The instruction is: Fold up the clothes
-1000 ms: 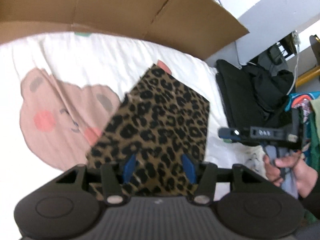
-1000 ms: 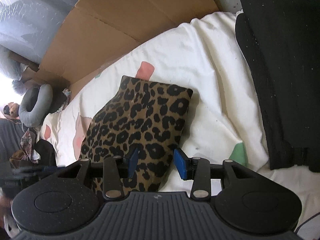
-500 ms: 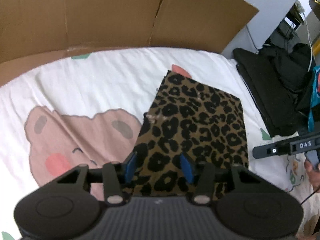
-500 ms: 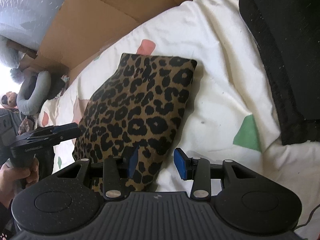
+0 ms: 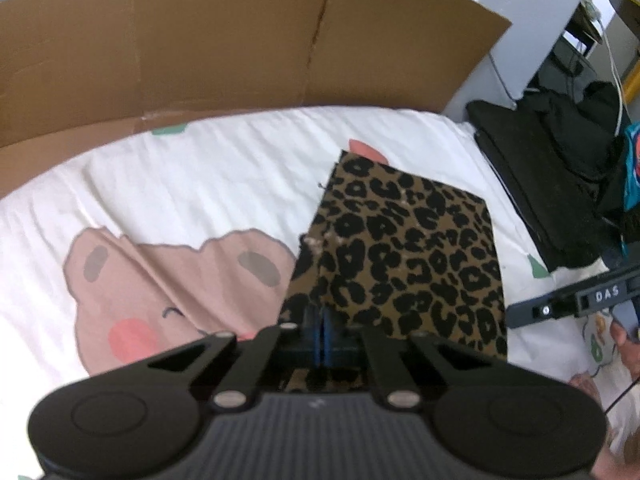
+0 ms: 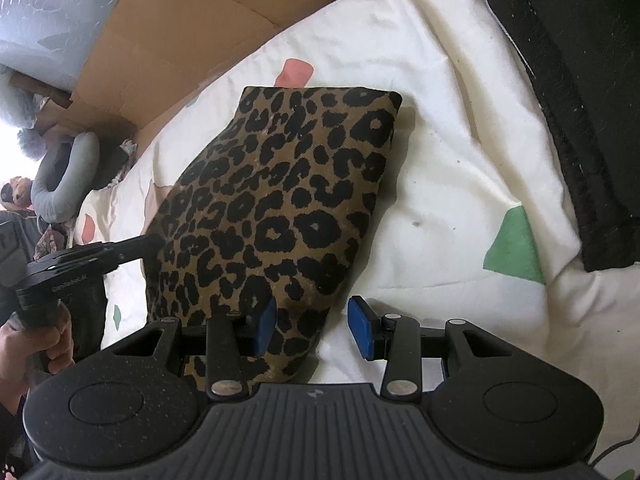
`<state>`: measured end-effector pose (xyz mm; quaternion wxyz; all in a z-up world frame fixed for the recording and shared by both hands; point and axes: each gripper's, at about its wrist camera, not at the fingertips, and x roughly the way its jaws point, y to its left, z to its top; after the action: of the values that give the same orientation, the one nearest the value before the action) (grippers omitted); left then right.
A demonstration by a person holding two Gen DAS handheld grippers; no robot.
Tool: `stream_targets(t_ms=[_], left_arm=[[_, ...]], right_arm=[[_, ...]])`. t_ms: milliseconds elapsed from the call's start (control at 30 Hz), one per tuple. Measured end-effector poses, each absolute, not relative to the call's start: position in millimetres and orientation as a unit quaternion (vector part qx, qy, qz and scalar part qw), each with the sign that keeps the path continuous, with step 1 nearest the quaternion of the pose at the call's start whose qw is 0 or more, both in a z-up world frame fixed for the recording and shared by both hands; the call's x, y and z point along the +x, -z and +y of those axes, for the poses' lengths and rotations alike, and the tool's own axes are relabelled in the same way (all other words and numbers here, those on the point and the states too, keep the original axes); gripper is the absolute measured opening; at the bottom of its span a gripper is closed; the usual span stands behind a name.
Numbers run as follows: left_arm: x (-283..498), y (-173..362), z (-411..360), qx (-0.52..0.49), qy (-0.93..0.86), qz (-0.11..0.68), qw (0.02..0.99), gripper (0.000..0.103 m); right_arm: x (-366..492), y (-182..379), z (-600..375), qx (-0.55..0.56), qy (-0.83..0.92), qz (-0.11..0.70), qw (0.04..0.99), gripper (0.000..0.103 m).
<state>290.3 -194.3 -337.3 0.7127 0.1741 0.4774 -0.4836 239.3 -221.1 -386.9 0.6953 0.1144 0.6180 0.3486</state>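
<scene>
Left gripper (image 5: 322,334): jaws just closed from wide apart to pads together, now pinched on the near left corner of the leopard-print garment (image 5: 404,256); half a second ago the blue pads stood apart over that same edge. Cloth caught between the pads. Corner region now drawn up into a slight ridge running away from the pads.

Right gripper (image 6: 312,330): jaws apart, unchanged from the earlier frames, nothing pressed. Left pad over the garment's near right corner, right pad over bare bedsheet (image 6: 440,160).

Garment: folded into a long rectangle, lying flat on the white printed bedsheet, beside the pink bear print (image 5: 180,276). Long axis running from the grippers' end away toward the cardboard sheet (image 5: 240,40) at the far side; far short edge squared off, pointing at the cardboard. Black folded clothing (image 6: 580,100) well apart to the right.
</scene>
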Motion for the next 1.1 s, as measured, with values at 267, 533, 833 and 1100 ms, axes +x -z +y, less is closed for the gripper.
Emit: stream_targets(t_ms=[267, 533, 833, 1100], left_arm=[[292, 350, -192, 0.184, 0.469, 0.484, 0.716, 0.002], [291, 356, -191, 0.189, 0.461, 0.489, 0.716, 0.002], [290, 357, -191, 0.187, 0.454, 0.496, 0.716, 0.002], [290, 356, -190, 0.181, 0.448, 0.502, 0.717, 0.003]], right_arm=[[246, 401, -224, 0.175, -0.346, 0.620, 0.682, 0.046], [255, 434, -225, 0.266, -0.332, 0.631, 0.649, 0.046], [263, 423, -223, 0.288, -0.351, 0.615, 0.645, 0.007], [268, 440, -229, 0.329, -0.319, 0.626, 0.631, 0.028]])
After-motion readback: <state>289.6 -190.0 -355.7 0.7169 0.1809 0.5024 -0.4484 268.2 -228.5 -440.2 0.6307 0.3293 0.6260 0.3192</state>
